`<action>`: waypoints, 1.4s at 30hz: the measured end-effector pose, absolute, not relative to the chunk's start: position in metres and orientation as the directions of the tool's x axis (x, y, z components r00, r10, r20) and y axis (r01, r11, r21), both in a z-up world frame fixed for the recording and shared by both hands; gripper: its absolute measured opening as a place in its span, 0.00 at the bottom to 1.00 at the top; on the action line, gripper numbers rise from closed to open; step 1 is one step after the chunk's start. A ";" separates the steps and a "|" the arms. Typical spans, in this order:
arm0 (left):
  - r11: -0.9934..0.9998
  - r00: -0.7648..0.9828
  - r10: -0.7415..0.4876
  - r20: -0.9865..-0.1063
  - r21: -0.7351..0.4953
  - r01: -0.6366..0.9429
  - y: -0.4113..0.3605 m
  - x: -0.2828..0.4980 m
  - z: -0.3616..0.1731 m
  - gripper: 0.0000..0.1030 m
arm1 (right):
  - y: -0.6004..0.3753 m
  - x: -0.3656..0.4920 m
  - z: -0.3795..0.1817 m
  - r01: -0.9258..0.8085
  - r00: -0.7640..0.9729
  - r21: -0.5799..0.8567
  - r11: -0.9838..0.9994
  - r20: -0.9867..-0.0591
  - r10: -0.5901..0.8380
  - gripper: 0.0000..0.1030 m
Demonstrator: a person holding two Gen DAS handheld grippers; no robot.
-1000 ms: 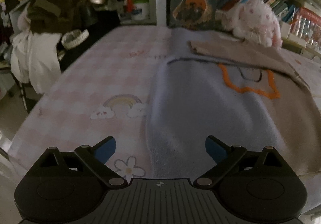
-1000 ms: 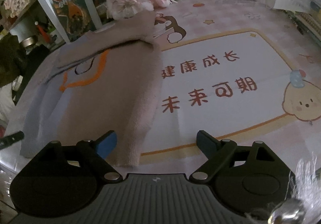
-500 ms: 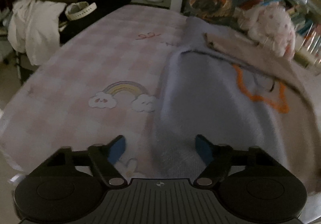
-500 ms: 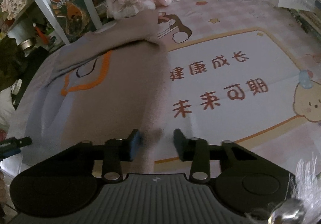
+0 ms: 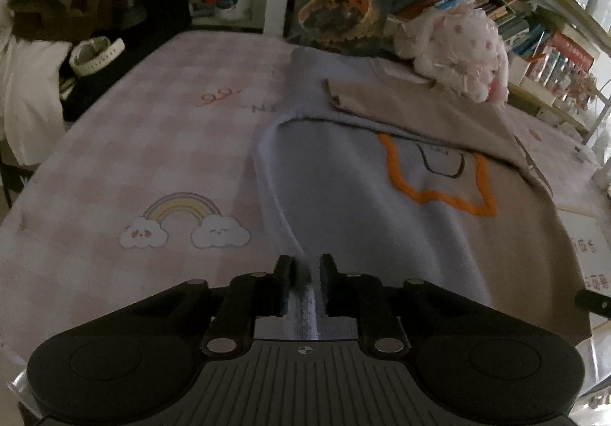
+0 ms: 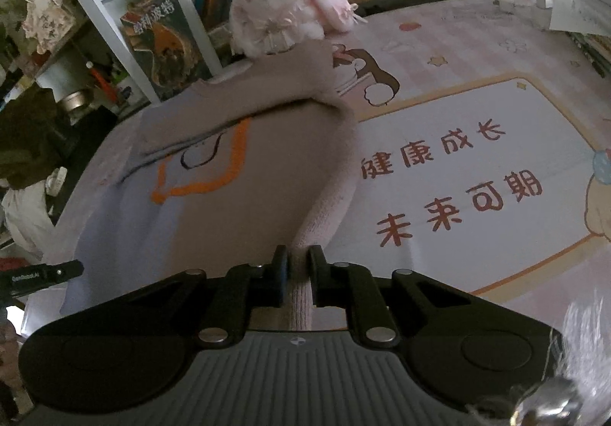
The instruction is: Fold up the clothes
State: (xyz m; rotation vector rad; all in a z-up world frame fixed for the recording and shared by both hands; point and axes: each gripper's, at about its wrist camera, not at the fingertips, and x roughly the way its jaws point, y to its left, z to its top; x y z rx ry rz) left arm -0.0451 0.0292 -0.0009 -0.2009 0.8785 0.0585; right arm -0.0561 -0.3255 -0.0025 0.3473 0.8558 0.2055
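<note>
Fleecy lilac-and-beige sweater (image 5: 382, 219), flat on the pink printed tablecloth (image 5: 126, 166): my left tongs (image 5: 305, 271) and right tongs (image 6: 294, 261), wide a second earlier, had pinched its near hem corners, so folding could begin.

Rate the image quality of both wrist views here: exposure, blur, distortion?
Left wrist view: underexposed and dim, shelves near black, yet the left tool clamped on the sweater is readable; slight softness. Right wrist view: brighter, daylight from the right on the printed mat; the right tool is sharp. Both show strong fisheye bending at the edges.
</note>
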 end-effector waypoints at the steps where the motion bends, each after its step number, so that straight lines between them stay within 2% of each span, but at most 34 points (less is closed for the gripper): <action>1: 0.978 0.631 -0.032 -0.775 -0.154 -0.140 0.031 -0.045 -0.002 0.32 | -0.325 -0.055 -0.003 -0.034 0.637 0.378 0.925 -0.705 0.311 0.11; 3: 0.974 0.624 -0.033 -0.781 -0.164 -0.155 0.035 -0.046 -0.004 0.55 | -0.328 -0.054 -0.004 -0.021 0.628 0.378 0.926 -0.716 0.306 0.13; 6: 0.970 0.618 -0.030 -0.786 -0.173 -0.173 0.038 -0.049 -0.006 0.62 | -0.331 -0.051 -0.006 0.001 0.616 0.379 0.926 -0.729 0.298 0.14; 8: 0.972 0.615 -0.015 -0.789 -0.157 -0.177 0.039 -0.051 -0.006 0.64 | -0.332 -0.051 -0.006 0.008 0.613 0.383 0.924 -0.732 0.298 0.16; 10: 0.974 0.615 -0.005 -0.789 -0.143 -0.176 0.039 -0.052 -0.005 0.65 | -0.333 -0.052 -0.006 0.013 0.614 0.383 0.923 -0.732 0.295 0.27; 15: 0.973 0.616 -0.004 -0.788 -0.146 -0.180 0.046 -0.051 -0.006 0.66 | -0.333 -0.051 -0.009 0.045 0.617 0.382 0.923 -0.738 0.275 0.34; 25: 0.969 0.587 -0.003 -0.810 -0.146 -0.198 0.049 -0.053 -0.017 0.65 | -0.335 -0.051 -0.015 0.076 0.601 0.363 0.929 -0.760 0.248 0.35; 28: 0.965 0.589 -0.009 -0.808 -0.161 -0.206 0.048 -0.053 -0.018 0.57 | -0.333 -0.051 -0.015 0.069 0.597 0.359 0.931 -0.763 0.250 0.34; 29: 0.966 0.593 -0.014 -0.805 -0.164 -0.200 0.047 -0.052 -0.018 0.43 | -0.331 -0.050 -0.015 0.065 0.594 0.361 0.930 -0.763 0.254 0.32; 30: 0.967 0.593 -0.028 -0.805 -0.171 -0.187 0.046 -0.051 -0.018 0.15 | -0.331 -0.049 -0.015 0.058 0.589 0.364 0.930 -0.764 0.262 0.25; 31: 0.969 0.593 -0.040 -0.804 -0.177 -0.174 0.045 -0.050 -0.018 0.04 | -0.329 -0.048 -0.015 0.050 0.584 0.365 0.930 -0.765 0.269 0.16; 32: 0.972 0.600 -0.045 -0.799 -0.174 -0.159 0.043 -0.050 -0.016 0.04 | -0.328 -0.048 -0.013 0.039 0.583 0.361 0.932 -0.765 0.272 0.12; 36: 0.995 0.693 -0.051 -0.719 -0.095 -0.026 0.019 -0.059 0.006 0.04 | -0.322 -0.052 0.004 -0.032 0.622 0.366 0.930 -0.721 0.305 0.11; 38: 0.995 0.686 -0.063 -0.725 -0.098 -0.012 0.016 -0.057 0.006 0.05 | -0.321 -0.054 0.012 -0.058 0.643 0.370 0.927 -0.697 0.318 0.11; 42: 0.985 0.631 -0.081 -0.771 -0.157 -0.065 0.028 -0.052 -0.003 0.10 | -0.324 -0.052 0.006 -0.018 0.622 0.381 0.924 -0.720 0.309 0.11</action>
